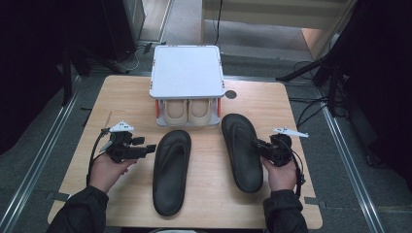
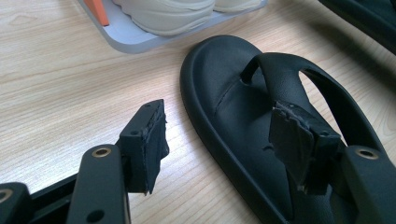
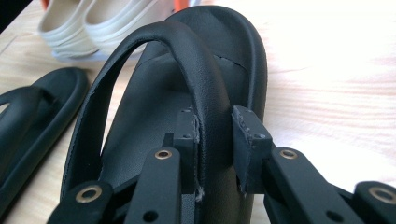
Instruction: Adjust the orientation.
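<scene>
Two black flip-flops lie on the wooden table (image 1: 126, 97). The left flip-flop (image 1: 171, 170) rests flat with its toe toward the rack. My left gripper (image 1: 149, 148) is open just left of it. In the left gripper view the jaws of that gripper (image 2: 222, 140) straddle the rim of this flip-flop (image 2: 233, 84) without touching it. My right gripper (image 1: 256, 144) comes in from the right onto the right flip-flop (image 1: 241, 150). In the right gripper view that gripper (image 3: 217, 140) is shut on the side strap (image 3: 196, 60).
A small shoe rack (image 1: 187, 73) with a white top stands at the table's far middle, with a beige pair of shoes (image 1: 187, 111) on its lower shelf. Cables and stand legs lie on the floor to the right. Bare wood lies on both sides of the flip-flops.
</scene>
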The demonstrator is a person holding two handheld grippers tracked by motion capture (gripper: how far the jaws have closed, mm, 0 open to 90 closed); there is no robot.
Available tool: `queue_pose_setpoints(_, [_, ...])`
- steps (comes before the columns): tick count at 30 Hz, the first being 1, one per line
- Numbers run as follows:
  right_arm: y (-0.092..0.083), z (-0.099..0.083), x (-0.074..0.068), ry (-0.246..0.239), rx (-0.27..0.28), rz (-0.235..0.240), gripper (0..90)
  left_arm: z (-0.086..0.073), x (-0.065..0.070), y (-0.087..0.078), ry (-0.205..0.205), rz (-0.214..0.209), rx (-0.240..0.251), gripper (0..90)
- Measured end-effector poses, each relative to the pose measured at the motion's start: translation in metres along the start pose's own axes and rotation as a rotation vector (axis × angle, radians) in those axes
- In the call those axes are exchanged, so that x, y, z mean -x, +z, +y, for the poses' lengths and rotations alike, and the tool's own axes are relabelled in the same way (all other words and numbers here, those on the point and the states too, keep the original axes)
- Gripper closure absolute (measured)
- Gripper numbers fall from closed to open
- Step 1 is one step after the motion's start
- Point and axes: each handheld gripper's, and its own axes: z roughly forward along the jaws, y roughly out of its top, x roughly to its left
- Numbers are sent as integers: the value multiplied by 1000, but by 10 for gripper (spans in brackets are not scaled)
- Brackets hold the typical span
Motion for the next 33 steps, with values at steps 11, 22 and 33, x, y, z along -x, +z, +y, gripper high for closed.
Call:
queue_pose_setpoints(11, [10, -20, -25, -36, -43, 37, 737, 0, 1, 0, 12, -6, 4, 387])
queue_pose_setpoints(22, [30, -29, -50, -92, -90, 71, 735, -1, 3, 2, 37, -10, 10, 457])
queue_pose_setpoints(33, [39, -33, -63, -102, -111, 106, 732, -1, 2, 3, 33, -8, -4, 531])
